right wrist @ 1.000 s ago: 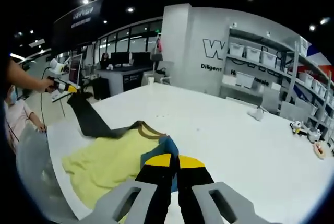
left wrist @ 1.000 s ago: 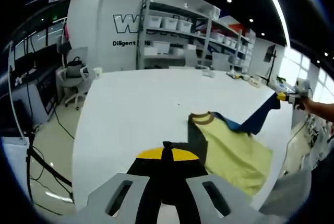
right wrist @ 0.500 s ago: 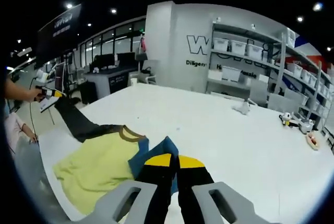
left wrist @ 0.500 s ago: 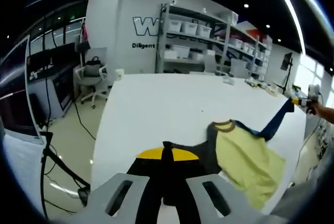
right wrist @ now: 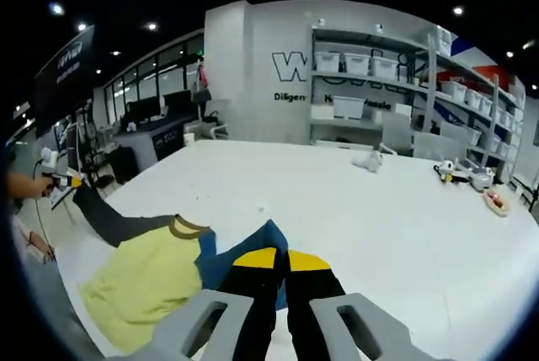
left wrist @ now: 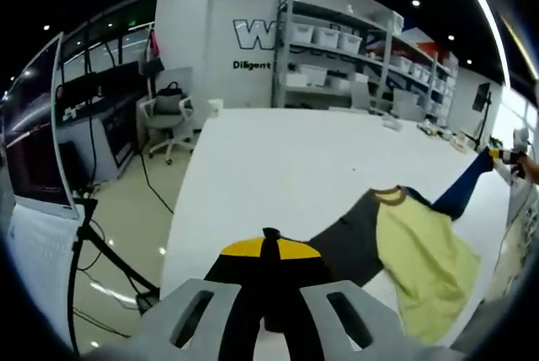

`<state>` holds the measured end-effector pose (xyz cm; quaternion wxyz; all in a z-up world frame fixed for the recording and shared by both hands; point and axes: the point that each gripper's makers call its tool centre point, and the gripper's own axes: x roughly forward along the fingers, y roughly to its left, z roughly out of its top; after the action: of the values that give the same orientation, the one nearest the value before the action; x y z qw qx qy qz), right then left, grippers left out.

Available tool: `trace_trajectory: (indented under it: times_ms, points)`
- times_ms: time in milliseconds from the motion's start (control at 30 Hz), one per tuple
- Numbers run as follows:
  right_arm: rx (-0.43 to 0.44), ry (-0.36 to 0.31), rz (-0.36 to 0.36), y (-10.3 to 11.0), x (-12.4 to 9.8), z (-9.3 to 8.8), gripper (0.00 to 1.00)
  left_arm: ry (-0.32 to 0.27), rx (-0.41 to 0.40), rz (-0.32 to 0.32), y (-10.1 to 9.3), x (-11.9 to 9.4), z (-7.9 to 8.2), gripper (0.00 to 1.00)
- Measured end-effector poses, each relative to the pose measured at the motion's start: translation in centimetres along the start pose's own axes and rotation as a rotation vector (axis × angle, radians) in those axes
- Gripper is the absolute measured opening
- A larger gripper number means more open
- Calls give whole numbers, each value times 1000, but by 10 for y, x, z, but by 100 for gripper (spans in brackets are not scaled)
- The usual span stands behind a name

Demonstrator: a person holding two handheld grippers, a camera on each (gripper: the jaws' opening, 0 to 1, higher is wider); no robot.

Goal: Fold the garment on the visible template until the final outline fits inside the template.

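The counter (left wrist: 278, 167) is your landmark: a wide white top, and the garment (left wrist: 404, 247) lies on it near your edge. It has a yellow body, a dark grey sleeve, a blue sleeve and a tan collar.

In the left gripper view you see the grey sleeve run from the collar toward your left gripper (left wrist: 263, 289). The fingers (left wrist: 198, 319) are closed on that dark cloth, which is bunched under the yellow-tipped jaws. Far across the garment the blue sleeve rises off the counter to your right gripper (left wrist: 505, 156), small at the counter's far right edge.

The right gripper view shows the reverse. Here the blue sleeve comes up from the garment (right wrist: 147, 281) into your right gripper (right wrist: 274, 289), whose fingers (right wrist: 210, 323) are closed on it. The grey sleeve stretches away to the left gripper (right wrist: 57, 181), held by your hand (right wrist: 25, 184) beyond the counter (right wrist: 379, 218) edge.

Past the counter's far side stand shelves (right wrist: 379, 83) with white bins against a wall (left wrist: 244, 50) with lettering. A desk chair (left wrist: 168, 117) sits off the counter's left corner, seen from the left gripper. Small items (right wrist: 459, 172) lie on the counter's far right part, well apart from the garment.

The middle and far counter is bare white surface, so you have open room beyond the garment. The garment's yellow hem lies close to the near counter edge. I cannot make out a template outline on the counter.
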<state>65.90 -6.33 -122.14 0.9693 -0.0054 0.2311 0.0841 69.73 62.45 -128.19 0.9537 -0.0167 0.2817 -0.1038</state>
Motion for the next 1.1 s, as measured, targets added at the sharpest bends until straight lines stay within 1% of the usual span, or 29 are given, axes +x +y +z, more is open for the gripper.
trace_trajectory:
  times_ms: [267,367,433,467,500,533,567,600,633,700,767,967,1100]
  points:
    - [54,22,-43,-23,0,-9,0,35,1,42,13,-3,-30,1]
    - [63,32,-57,-30,-1,-13,0,48,17,66,20,-5,-39,1]
    - [68,35,-62,-34,-1,-14,0,50,18,74,24,-6,-41,1]
    - [75,36,-67,-35,-1,-15,0,53,25,75,26,-6,-43,1]
    - [82,38,-69,-35,-2,-15,0,70,65,73,28,-6,-47,1]
    - [87,39,-69,-35,-2,-16,0,90,102,86,31,-6,-50,1]
    - [88,40,-70,-36,-2,-16,0,94,139,94,34,-7,-51,2]
    - [87,41,-73,-36,-2,-17,0,75,183,99,36,-7,-49,2]
    - [87,42,-72,-35,-2,-17,0,72,187,109,38,-7,-49,1]
    - [91,43,-74,-36,-2,-18,0,62,168,105,39,-9,-48,1]
    - [90,48,-71,-35,-1,-20,0,70,153,107,40,-9,-49,3]
    - [81,57,-76,-37,0,-24,0,72,162,99,38,-11,-51,3]
    - [75,66,-86,-44,1,-29,0,79,168,95,37,-13,-54,5]
